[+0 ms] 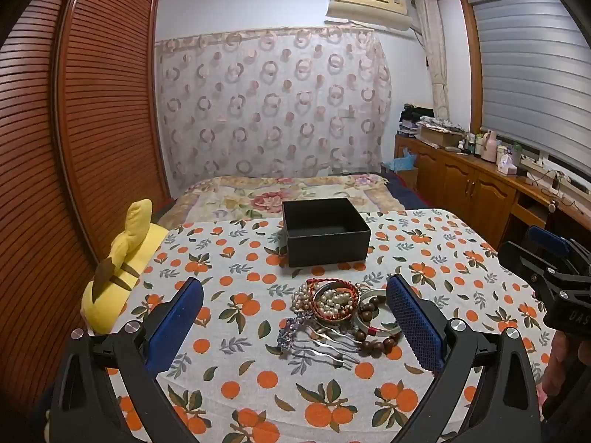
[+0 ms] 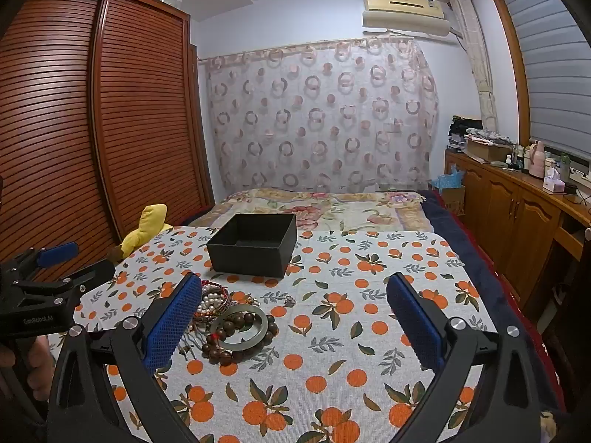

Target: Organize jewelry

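A: What colour is the box (image 1: 325, 232)?

B: Black, inside and out. The cloth (image 1: 436, 258) under it is pale grey-white, printed with orange fruits and dark green leaves.

A: And the heap of jewelry (image 1: 340, 317)?

B: White pearls (image 1: 334, 301) inside a red and brown braided band (image 1: 319, 288), dark brown wooden beads (image 2: 240, 339), a pale grey-green bangle (image 2: 258, 330), silver hairpins (image 1: 332, 347) with a purple ornament.

A: The tongs?

B: Black frames with blue mesh pads (image 1: 415, 323) on both pairs.

A: Around the room?

B: A yellow plush toy (image 1: 122, 258), reddish-brown slatted wardrobe doors (image 1: 107, 110), a cream curtain (image 1: 273, 103) patterned with pink rings, and a floral bedspread (image 2: 332, 206).
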Demonstrator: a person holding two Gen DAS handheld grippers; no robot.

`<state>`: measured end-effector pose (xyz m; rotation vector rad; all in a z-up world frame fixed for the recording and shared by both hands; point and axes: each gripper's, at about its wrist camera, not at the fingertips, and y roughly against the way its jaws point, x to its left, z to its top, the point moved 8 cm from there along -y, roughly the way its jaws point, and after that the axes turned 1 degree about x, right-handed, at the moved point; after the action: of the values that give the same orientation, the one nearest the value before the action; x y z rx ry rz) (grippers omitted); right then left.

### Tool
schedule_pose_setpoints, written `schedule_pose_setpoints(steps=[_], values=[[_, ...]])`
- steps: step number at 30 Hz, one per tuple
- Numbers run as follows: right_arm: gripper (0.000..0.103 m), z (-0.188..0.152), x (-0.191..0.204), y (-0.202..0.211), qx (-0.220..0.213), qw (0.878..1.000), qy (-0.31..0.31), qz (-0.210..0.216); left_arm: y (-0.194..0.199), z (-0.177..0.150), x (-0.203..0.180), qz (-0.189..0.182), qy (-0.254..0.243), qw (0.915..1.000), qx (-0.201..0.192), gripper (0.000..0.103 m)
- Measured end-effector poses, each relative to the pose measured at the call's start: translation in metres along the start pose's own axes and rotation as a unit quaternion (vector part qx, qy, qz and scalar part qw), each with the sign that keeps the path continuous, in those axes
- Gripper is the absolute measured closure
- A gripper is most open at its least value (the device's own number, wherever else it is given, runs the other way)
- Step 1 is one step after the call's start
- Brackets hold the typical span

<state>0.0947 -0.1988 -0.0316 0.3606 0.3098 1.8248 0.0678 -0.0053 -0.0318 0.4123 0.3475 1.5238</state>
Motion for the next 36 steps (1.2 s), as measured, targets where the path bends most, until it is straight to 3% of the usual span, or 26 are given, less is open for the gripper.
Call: schedule_pose_setpoints(steps=[26, 36], values=[[0.002, -0.001, 0.001, -0.002, 0.000, 1.000, 0.000, 0.001, 0.009, 0.011, -0.010, -0.004, -0.001, 1.0000, -0.002, 0.007], [0.002, -0.010, 0.003, -0.012, 0.016, 1.000, 0.002, 0.005, -0.010, -0.008, -0.005, -0.022, 0.009, 0.9994, 0.023, 0.007]])
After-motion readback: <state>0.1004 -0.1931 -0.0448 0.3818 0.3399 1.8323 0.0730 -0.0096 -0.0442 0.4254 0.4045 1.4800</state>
